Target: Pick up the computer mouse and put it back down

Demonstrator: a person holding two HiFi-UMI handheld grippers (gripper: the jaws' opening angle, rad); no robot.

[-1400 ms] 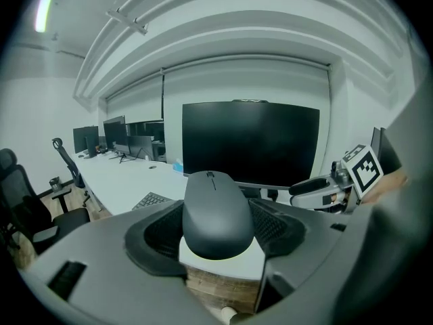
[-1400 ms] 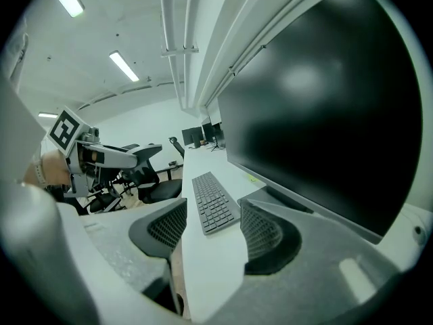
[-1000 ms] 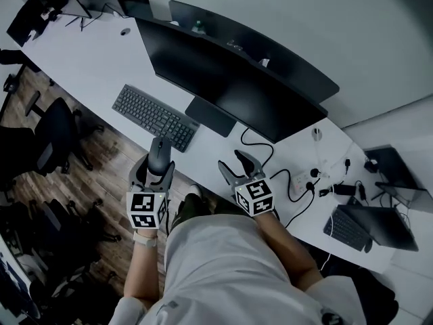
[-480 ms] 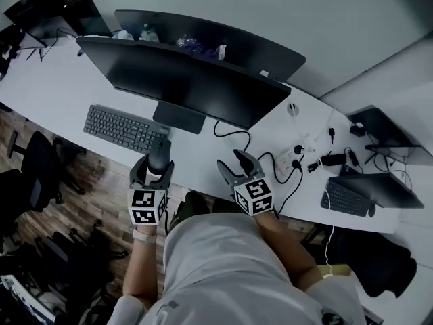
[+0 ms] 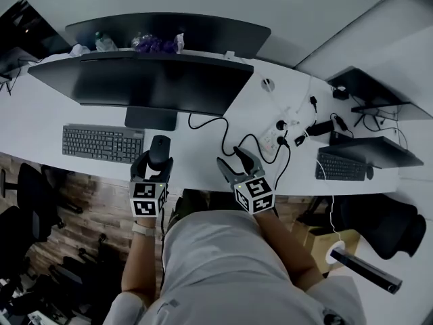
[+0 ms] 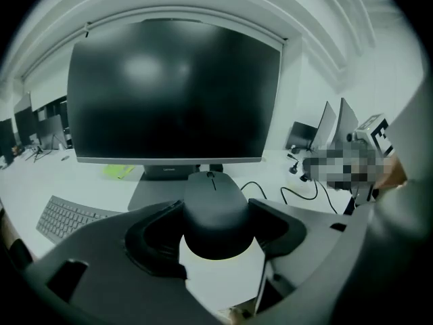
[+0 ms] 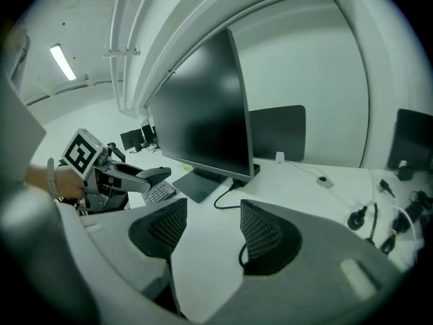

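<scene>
Left gripper point(image 6: 216, 227) clamping mouse point(image 6: 215, 198), Lenovo monitor point(image 6: 176, 87) behind

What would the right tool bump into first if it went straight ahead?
Probably the black cable lying just ahead of the open right tool; if it passes above that, the monitor comes next. Height is hard to judge.

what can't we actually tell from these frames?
- Mouse lifted or resting on the desk: left gripper view, its own body and the left gripper hide the underside; head view looks too steeply.
- Clutter behind the monitor: head view, too small to identify.
- Desk's left end: head view, cut off by the frame edge.
</scene>
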